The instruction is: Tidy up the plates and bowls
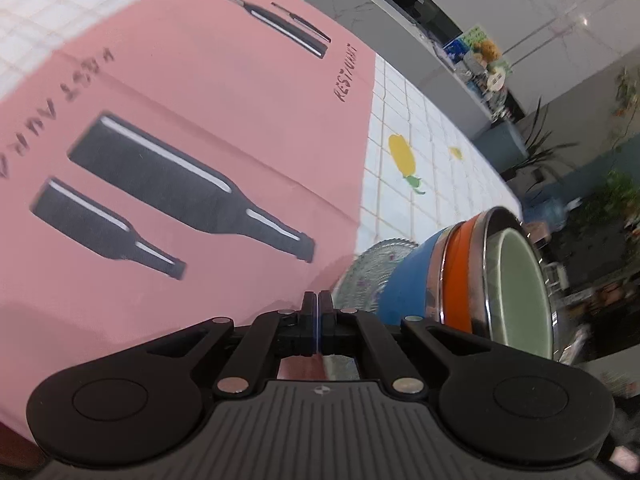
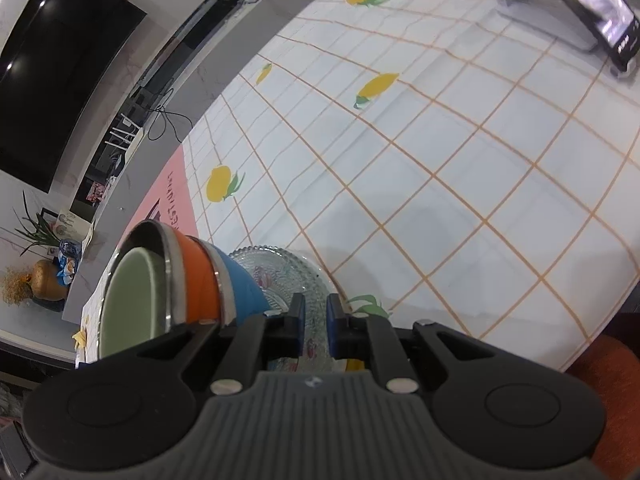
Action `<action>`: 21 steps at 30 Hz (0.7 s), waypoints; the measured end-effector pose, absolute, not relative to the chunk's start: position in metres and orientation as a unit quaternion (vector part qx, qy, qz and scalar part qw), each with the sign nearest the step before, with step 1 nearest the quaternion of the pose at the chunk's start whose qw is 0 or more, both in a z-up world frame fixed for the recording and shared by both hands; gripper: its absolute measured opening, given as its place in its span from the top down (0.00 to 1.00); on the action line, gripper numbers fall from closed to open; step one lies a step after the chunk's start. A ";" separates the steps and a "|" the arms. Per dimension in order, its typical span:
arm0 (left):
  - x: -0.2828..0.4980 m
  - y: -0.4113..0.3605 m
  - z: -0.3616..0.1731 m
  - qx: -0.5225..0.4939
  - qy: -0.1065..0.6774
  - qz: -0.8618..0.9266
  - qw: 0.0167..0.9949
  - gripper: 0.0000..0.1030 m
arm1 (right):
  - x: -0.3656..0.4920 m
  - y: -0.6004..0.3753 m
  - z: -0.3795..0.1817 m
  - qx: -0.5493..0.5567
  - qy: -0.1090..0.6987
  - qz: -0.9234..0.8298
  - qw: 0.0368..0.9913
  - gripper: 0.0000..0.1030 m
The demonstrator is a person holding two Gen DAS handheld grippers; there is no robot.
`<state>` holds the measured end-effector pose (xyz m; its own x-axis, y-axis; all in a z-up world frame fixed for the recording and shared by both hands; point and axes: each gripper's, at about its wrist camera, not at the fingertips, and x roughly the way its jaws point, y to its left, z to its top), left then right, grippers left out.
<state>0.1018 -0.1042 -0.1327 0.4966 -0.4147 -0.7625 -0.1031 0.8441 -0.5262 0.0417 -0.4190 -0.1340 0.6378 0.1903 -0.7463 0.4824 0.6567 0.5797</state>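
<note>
The stack of bowls stands on the glass plate, and everything else I place from that plate. The stack is nested: a blue bowl at the bottom, an orange bowl in it, a steel rim above that, and a pale green bowl innermost. In both my views the stack looks strongly tilted, but I cannot tell whether that is the bowls or my own cameras.

The glass plate is patterned and clear, with a beaded edge. It lies on the checked tablecloth with yellow fruit prints, just beside the edge of the pink placemat, which carries printed black bottles.

My left gripper sits over the placemat, right at the plate's near side, its jaws pressed together with nothing visible between them. My right gripper is over the plate on the opposite side of the stack; its jaws stand narrowly apart, and the plate's rim shows in the gap. Whether the pads touch the glass, I cannot tell.

Well beyond the plate, across the cloth, a phone leans on a grey stand.
</note>
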 end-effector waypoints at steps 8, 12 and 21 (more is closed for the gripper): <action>0.075 -0.107 -0.080 -0.117 0.436 -0.087 0.888 0.97 | 0.019 -0.384 -0.069 0.243 0.364 -0.092 0.894 0.68; 0.057 -0.103 -0.056 -0.079 0.410 -0.091 0.904 0.90 | 0.000 -0.360 -0.035 0.163 0.318 -0.075 0.931 0.55; 0.018 -0.094 -0.017 -0.023 0.356 -0.110 0.928 0.68 | -0.040 -0.318 0.000 0.095 0.273 -0.027 0.957 0.33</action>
